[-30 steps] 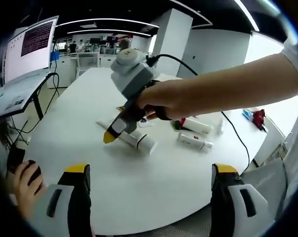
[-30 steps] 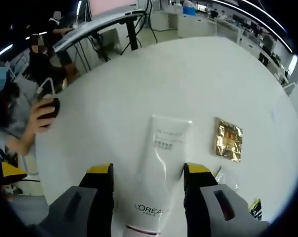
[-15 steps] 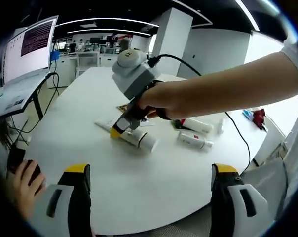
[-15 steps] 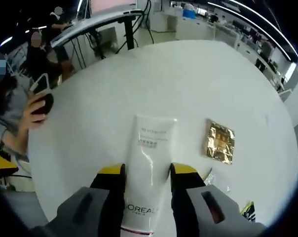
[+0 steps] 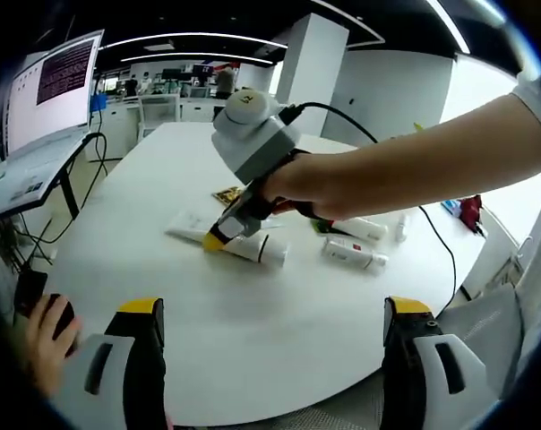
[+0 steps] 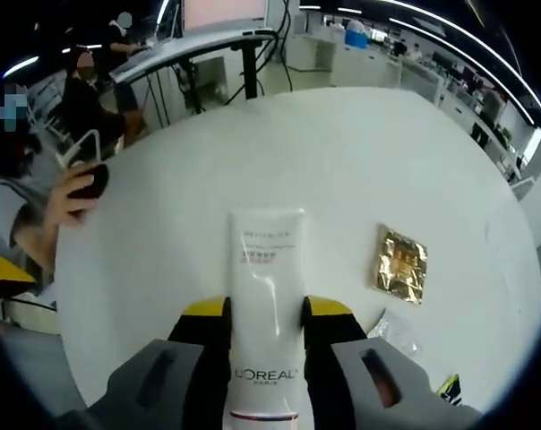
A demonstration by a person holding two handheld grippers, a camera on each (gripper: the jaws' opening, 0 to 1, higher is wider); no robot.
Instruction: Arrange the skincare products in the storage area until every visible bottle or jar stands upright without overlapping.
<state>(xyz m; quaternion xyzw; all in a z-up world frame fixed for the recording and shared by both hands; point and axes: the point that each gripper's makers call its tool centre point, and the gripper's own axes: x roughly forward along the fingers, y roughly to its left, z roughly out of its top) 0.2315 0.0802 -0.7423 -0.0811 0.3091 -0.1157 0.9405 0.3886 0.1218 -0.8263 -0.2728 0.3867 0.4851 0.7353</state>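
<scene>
A white L'Oréal tube (image 6: 266,269) lies flat on the white table (image 6: 360,152), its crimped end pointing away from me. My right gripper (image 6: 267,309) is shut on the tube's lower body, both yellow-tipped jaws pressing its sides. In the left gripper view the same tube (image 5: 253,248) lies mid-table with the right gripper (image 5: 218,237) on it, held by a person's hand. Two more white tubes (image 5: 357,228) (image 5: 351,257) lie on their sides further right. My left gripper (image 5: 270,313) hovers open at the near table edge, holding nothing.
A gold foil sachet (image 6: 401,276) lies flat right of the held tube. A green packet (image 6: 450,387) peeks in at lower right. A person's hand with a black object (image 6: 81,184) rests at the table's left edge. A cable (image 5: 432,246) trails across the table.
My right gripper's jaws have closed from wide apart onto the white tube. The left gripper has stayed still and open.
</scene>
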